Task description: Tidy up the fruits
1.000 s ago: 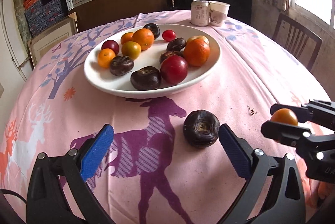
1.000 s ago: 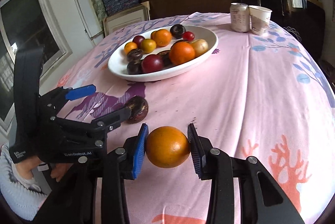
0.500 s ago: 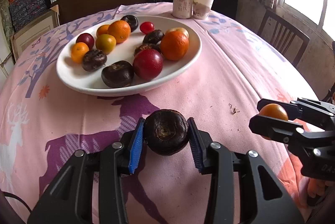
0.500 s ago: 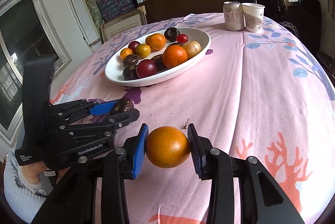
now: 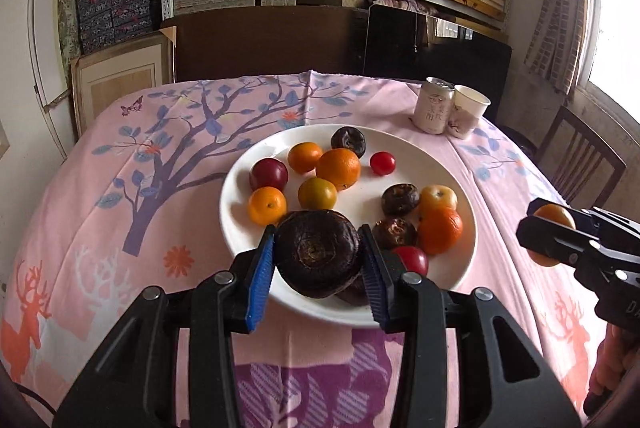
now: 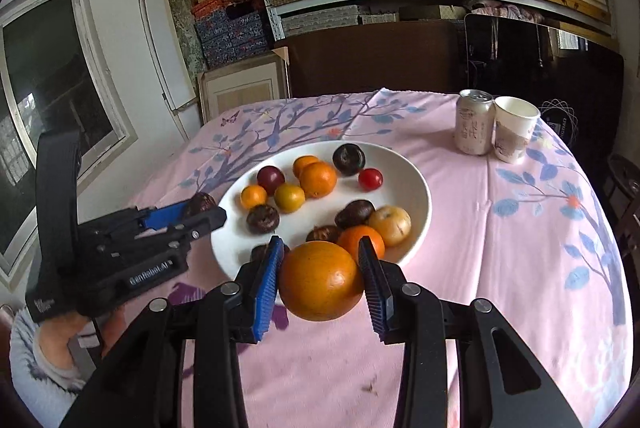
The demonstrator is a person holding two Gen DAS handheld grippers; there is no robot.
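Note:
My left gripper (image 5: 318,274) is shut on a dark brown wrinkled fruit (image 5: 317,252), held above the near rim of the white plate (image 5: 448,292). In the right wrist view that same gripper (image 6: 200,210) shows at the left with the dark fruit (image 6: 202,203) between its blue pads. My right gripper (image 6: 320,282) is shut on an orange fruit (image 6: 320,280), held in the air just before the plate's (image 6: 420,188) near edge. The plate holds several oranges, dark fruits and small red ones. In the left wrist view the right gripper (image 5: 554,234) hangs at the right with the orange fruit (image 5: 554,216).
A drink can (image 6: 474,122) and a paper cup (image 6: 514,130) stand at the far right of the pink patterned tablecloth (image 6: 520,248). A wooden chair (image 5: 582,160) stands beside the table at the right. Shelves with boxes fill the back wall. A person's hand (image 6: 52,344) holds the left gripper.
The left gripper closed on the dark fruit that lay on the cloth and lifted it toward the plate. The right gripper, still holding the orange fruit, rose and came nearer the plate.

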